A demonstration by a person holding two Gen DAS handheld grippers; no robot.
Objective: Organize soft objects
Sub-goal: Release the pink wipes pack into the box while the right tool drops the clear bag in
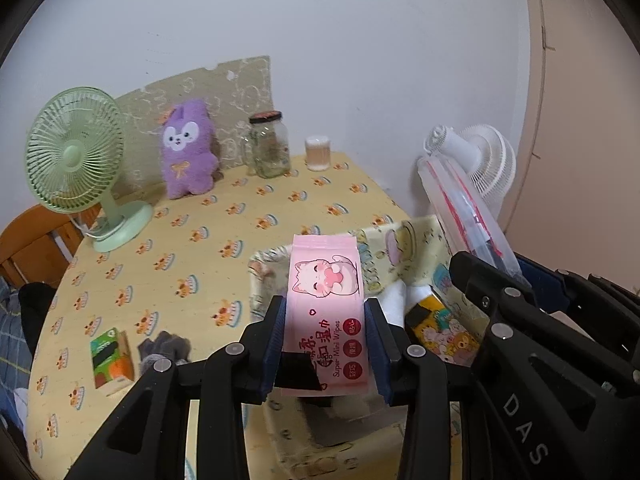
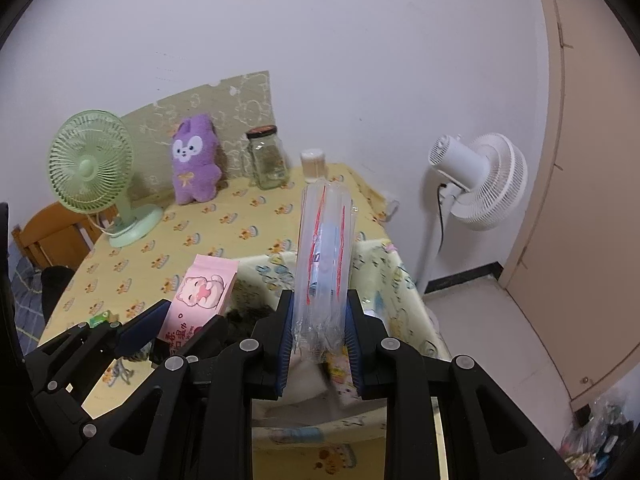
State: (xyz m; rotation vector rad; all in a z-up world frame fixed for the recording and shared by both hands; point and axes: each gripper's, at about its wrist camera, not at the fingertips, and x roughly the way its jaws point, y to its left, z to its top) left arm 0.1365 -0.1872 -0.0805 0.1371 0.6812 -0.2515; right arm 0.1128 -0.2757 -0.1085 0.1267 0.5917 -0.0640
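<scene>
Both hands are carrying soft packs over the fabric bin (image 1: 420,240) at the near edge of the table (image 1: 224,216), so the step in hand looks like dropping them in. The left tongs (image 1: 326,340) are pinching a pink wipes pack (image 1: 328,304) by its long sides, the pack lying flat and pointing forward above the bin's left part. The right tongs (image 2: 320,344) are pinching a clear zip bag (image 2: 326,256) that stands upright over the bin, its red seal lines running up its length and something pale blue inside; what that is cannot be made out. The next move probably calls for lowering each pack into the bin and spreading the tongs only once it is below the rim, one side at a time, as the two tongs are close together and could knock each other. The wipes pack is glossy and slightly bowed between the pads, printed with a cartoon cat; it should give under pressure and may slip. The bin already holds a white cloth and a small yellow printed pack (image 1: 440,320). Still out on the table are a green tissue pack (image 1: 110,356) with grey gloves (image 1: 166,350) just beside it, and a purple plush (image 1: 186,148) far back against the wall.
</scene>
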